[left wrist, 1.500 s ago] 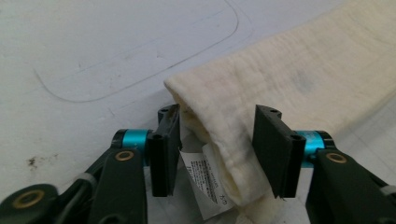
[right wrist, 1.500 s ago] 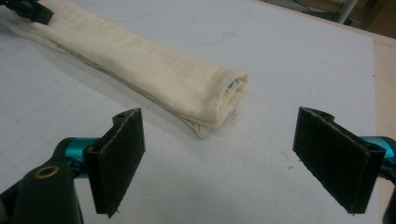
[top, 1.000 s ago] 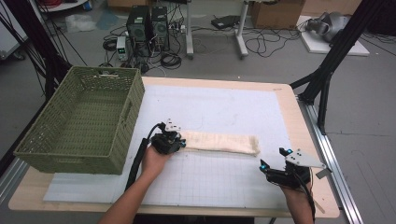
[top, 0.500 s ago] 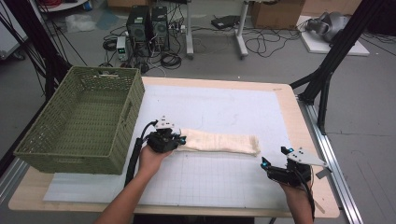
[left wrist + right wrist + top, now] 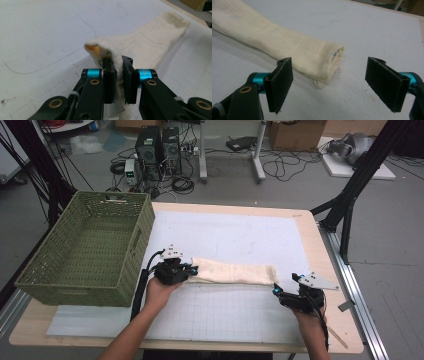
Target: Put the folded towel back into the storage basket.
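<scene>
Lying across the middle of the high view is a cream folded cloth (image 5: 234, 272), long and narrow, on the white mat (image 5: 240, 235) of the table (image 5: 305, 220). The left gripper (image 5: 192, 269) is at the cloth's left end; in the left gripper view its jaws are nearly closed, with a bunched fold of the cloth pinched between them. The right gripper (image 5: 276, 291) is at the lower right of the high view, just beside the cloth's right end. In the right gripper view its jaws are wide apart and hold nothing, and the cloth's end lies between them on the mat. A green basket (image 5: 120, 285) stands at the left of the high view.
</scene>
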Action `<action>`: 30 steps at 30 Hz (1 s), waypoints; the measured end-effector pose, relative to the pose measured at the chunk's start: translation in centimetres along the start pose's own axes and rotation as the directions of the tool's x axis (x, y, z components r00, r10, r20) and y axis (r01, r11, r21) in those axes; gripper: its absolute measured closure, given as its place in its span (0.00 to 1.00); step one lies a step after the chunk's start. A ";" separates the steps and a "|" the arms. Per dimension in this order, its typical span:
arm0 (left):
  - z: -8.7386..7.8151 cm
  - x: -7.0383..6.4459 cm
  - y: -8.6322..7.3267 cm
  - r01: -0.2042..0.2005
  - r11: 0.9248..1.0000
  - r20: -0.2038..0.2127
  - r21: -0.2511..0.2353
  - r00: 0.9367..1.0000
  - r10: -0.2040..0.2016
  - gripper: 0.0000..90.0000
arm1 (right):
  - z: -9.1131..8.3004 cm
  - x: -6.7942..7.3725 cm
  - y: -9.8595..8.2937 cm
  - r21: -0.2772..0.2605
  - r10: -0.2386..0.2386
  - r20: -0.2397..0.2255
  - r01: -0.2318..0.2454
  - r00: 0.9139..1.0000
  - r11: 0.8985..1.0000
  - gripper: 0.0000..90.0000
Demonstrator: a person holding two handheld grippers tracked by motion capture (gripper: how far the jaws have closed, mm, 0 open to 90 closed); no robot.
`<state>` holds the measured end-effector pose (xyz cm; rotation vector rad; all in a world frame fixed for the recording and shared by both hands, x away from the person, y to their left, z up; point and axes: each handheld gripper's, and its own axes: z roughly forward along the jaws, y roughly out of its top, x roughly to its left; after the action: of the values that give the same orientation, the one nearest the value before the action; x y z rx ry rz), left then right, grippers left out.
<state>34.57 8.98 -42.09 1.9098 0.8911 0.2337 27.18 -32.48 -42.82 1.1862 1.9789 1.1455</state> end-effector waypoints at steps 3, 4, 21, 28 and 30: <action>-0.1 0.0 0.0 -0.002 1.000 0.004 0.003 1.000 0.002 0.89 | 0.6 0.1 0.4 -0.005 0.023 -0.008 -0.023 1.000 1.000 0.23; -0.2 0.1 -0.1 -0.004 1.000 0.006 0.005 1.000 0.004 0.89 | 0.8 0.2 0.6 -0.005 0.019 -0.008 -0.019 1.000 1.000 0.23; -0.4 -0.1 -0.8 0.004 1.000 -0.009 -0.005 1.000 -0.004 0.87 | 5.5 0.0 0.6 0.154 0.061 0.002 -0.060 0.998 0.986 0.29; -0.5 -0.1 -0.8 0.001 1.000 -0.011 0.000 1.000 -0.001 0.86 | 5.6 0.0 0.6 0.161 0.052 -0.053 -0.043 0.997 0.986 0.50; -0.5 -0.1 -0.8 -0.003 1.000 -0.012 0.003 1.000 0.003 0.86 | 5.6 0.1 0.6 0.168 0.042 -0.060 -0.032 0.997 0.985 0.54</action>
<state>33.87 9.48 -42.52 1.9142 0.8967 0.2463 31.80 -30.11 -45.01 1.2898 2.1439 1.0643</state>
